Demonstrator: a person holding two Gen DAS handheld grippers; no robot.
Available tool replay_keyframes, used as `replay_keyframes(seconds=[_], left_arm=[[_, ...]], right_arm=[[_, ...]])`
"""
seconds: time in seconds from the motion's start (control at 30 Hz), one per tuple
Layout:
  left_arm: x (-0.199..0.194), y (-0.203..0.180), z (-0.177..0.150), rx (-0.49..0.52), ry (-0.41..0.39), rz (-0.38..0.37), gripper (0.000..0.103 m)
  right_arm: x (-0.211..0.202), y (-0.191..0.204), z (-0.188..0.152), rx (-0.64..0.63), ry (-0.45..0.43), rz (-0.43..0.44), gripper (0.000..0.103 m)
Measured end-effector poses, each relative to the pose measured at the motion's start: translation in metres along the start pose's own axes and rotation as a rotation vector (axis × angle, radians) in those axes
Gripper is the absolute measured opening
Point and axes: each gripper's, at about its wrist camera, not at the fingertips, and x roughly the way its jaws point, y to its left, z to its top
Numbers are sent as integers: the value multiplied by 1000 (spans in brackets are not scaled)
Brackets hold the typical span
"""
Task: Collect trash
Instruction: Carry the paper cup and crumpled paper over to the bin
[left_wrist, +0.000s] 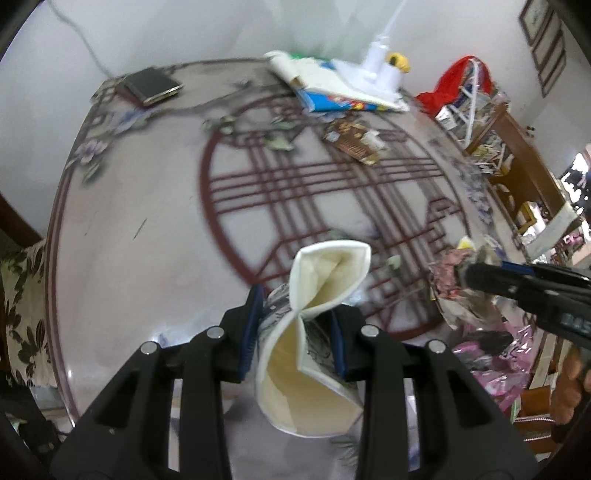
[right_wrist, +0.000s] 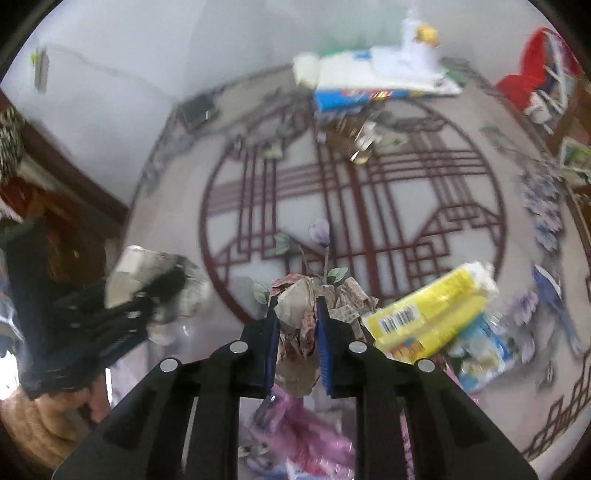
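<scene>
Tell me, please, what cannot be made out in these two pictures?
- Print on the brown wrapper: too small in the left wrist view, blurred in the right.
- Lower half of the paper cup: hidden behind the left gripper.
- What the crumpled paper in the right gripper once was: too crushed.
- Pink bag contents: cut off by the bottom edge.

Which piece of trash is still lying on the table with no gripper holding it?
The brown snack wrapper near the books. The squashed paper cup sits in the left gripper, the crumpled paper in the right gripper.
</scene>
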Motion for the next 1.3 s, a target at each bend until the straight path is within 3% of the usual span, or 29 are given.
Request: replay_keyframes(seconds=[0.2, 0.7, 1.03, 1.3], left_arm=[[-12, -36, 3, 81, -30, -54, 32], [-55, -137, -6, 327, -112, -200, 32], [-85, -198, -29, 468, -142, -280, 32], [-87, -241, -56, 559, -105, -342, 32]], right_arm=[[-51, -19, -23, 174, -91, 32, 20], [-159, -71, -100, 430, -345, -83, 20], [-204, -107, -163, 586, -434, -129, 20], [-224, -127, -216, 698, -460, -179, 20]])
